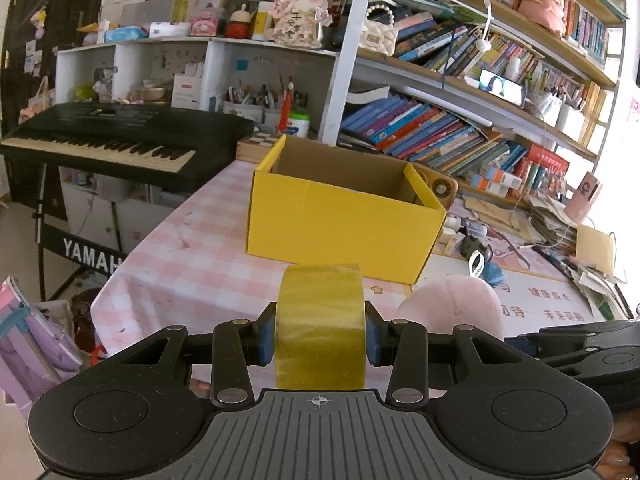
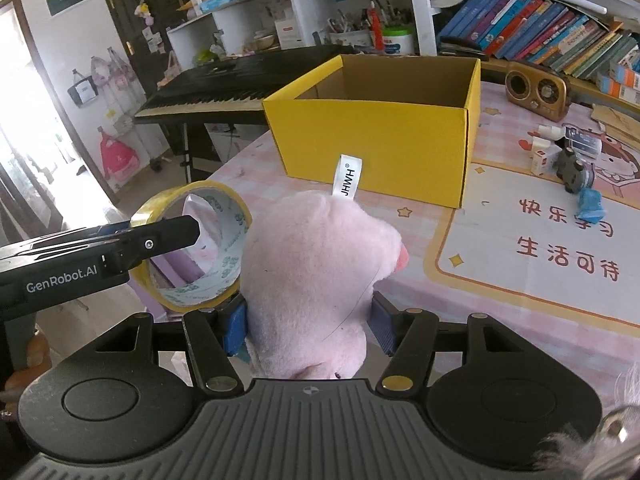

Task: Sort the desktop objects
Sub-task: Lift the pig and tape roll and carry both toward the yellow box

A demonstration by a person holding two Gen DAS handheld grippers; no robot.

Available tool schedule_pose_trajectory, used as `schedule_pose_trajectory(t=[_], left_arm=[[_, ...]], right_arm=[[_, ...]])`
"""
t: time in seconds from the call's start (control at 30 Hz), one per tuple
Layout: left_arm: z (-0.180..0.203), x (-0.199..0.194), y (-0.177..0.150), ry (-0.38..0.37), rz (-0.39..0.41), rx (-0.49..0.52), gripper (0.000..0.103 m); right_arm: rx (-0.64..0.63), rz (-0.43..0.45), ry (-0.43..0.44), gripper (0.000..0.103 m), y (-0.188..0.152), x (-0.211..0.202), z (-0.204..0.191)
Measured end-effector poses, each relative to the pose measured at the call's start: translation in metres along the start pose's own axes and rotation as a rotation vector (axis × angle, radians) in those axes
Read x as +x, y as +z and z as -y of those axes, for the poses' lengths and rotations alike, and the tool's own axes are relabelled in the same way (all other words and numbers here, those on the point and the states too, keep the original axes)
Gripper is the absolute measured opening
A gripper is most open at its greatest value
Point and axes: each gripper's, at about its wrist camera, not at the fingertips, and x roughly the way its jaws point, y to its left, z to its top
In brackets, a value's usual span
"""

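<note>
A: So, which step is this?

B: The carry, I'd judge. Both tools are loaded and short of the box (image 1: 344,216). The left gripper (image 1: 320,336) is clamped on the tape (image 1: 320,324), its blue pads pressed against the roll's two flat sides. The right gripper (image 2: 308,320) is squeezing the plush (image 2: 312,276) around its lower body.

A: Where are they relative to the box?

B: Both sit in front of its near yellow wall, held above the tablecloth (image 2: 500,292), tape to the left of the plush and just beside it. Neither is over the opening.

A: And next?

B: Probably a lift forward and up, high enough to clear the near wall, then release over the open top. The two grippers are close together, so going one at a time would likely avoid a bump.

A: How do the things look?

B: The tape is a translucent yellowish roll with a printed white core, held edge-on and upright. The plush is pale pink and soft, dented where the pads bite, with a white tag (image 2: 347,178) sticking up. The box is open; what shows of its brown inside looks bare.
</note>
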Motion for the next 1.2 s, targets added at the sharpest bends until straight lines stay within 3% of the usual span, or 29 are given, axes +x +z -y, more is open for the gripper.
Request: schedule_pose_trajectory(t=[0.83,1.2], left_arm=[[-0.003,0.012,0.006,-0.014,-0.015,-0.005,0.041],[0.008,0.027,0.044,-0.034,0.056,0.033,0.041]], right_arm=[[0.044,-0.004,-0.029,0.058,0.005,0.003,0.008],[0.018,0.046,-0.04,0.058,0.031,0.003,0.019]])
